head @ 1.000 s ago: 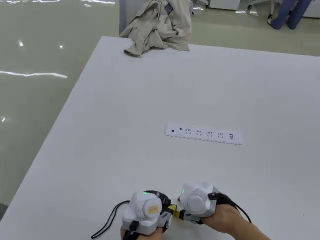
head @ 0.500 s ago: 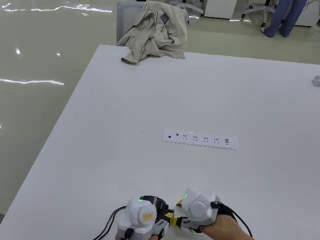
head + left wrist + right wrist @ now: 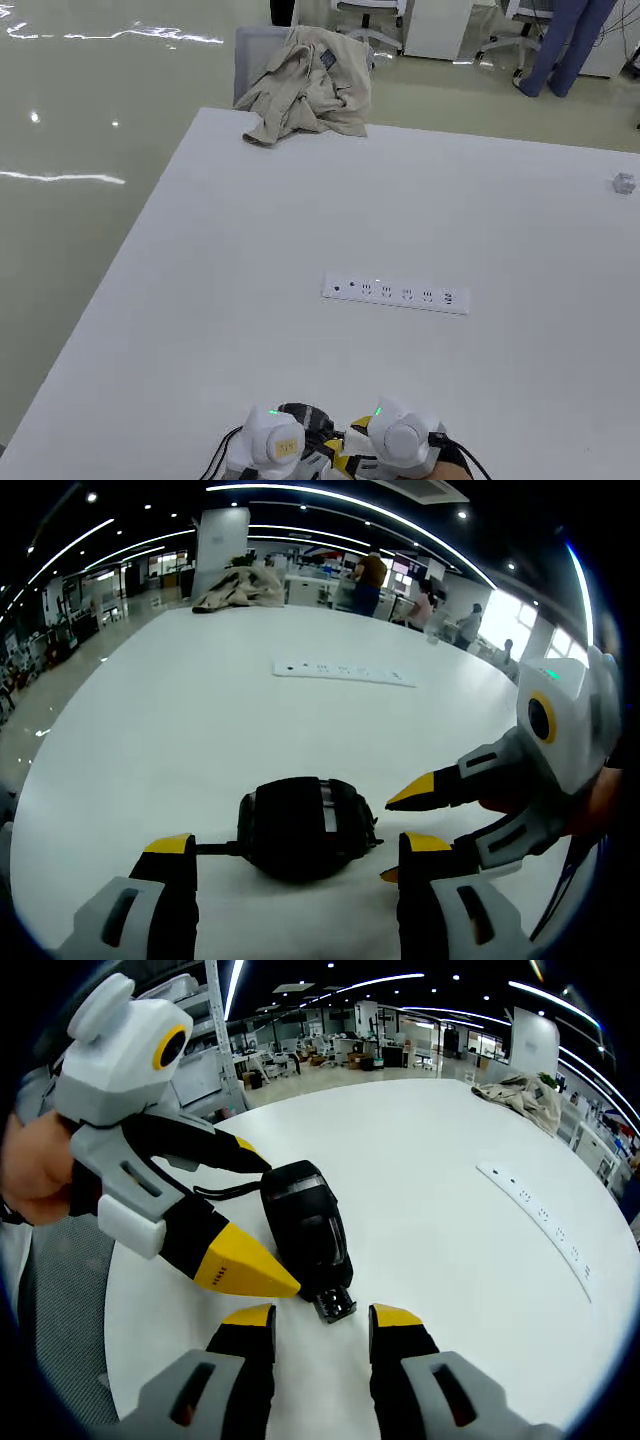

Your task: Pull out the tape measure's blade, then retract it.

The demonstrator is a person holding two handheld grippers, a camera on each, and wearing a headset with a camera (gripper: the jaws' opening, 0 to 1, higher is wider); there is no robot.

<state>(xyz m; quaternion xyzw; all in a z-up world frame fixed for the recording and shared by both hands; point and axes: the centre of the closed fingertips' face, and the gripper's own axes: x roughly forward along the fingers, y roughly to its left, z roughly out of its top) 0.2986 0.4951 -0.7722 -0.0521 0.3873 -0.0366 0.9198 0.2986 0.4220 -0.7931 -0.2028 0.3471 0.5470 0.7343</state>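
head looks down, gripper views low, sharing tape measure [image 3: 305, 827]

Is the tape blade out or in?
In: only the end hook shows at the mouth of the tape measure, before the right tool; no blade length drawn.

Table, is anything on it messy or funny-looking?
A crumpled beige jacket lies heaped on the far corner of the table, hanging past its edge. The tape measure and power strip look fine.
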